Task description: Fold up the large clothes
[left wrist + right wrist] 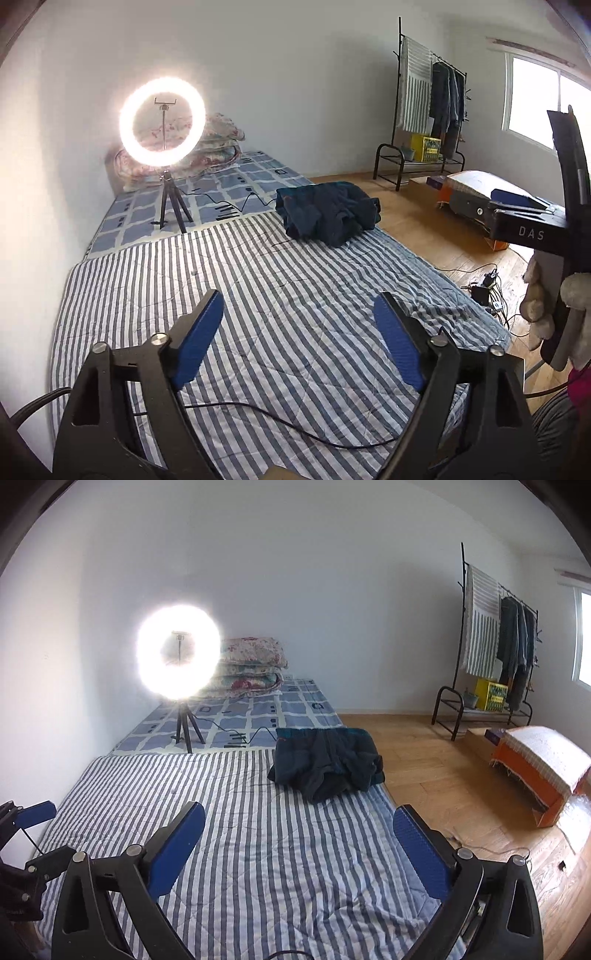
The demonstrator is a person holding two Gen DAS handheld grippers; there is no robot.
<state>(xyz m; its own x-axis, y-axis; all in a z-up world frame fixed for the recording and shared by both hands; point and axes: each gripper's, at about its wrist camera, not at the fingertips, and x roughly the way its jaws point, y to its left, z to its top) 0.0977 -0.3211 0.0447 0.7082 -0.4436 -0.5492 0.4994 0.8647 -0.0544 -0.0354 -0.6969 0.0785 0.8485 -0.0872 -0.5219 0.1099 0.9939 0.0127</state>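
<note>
A crumpled dark teal garment (327,213) lies in a heap on the far right part of the blue-and-white striped quilt (258,295); it also shows in the right wrist view (327,762). My left gripper (297,310) is open and empty, hovering over the striped quilt well short of the garment. My right gripper (299,821) is open and empty too, over the quilt (240,830) near its right edge. The left gripper's blue finger (35,814) shows at the left edge of the right wrist view.
A lit ring light on a tripod (162,125) stands on the checked bedding, its cable (229,201) trailing toward the garment. Folded floral quilts (251,664) are stacked by the wall. A clothes rack (432,110), boxes (535,771) and floor cables (487,288) are to the right.
</note>
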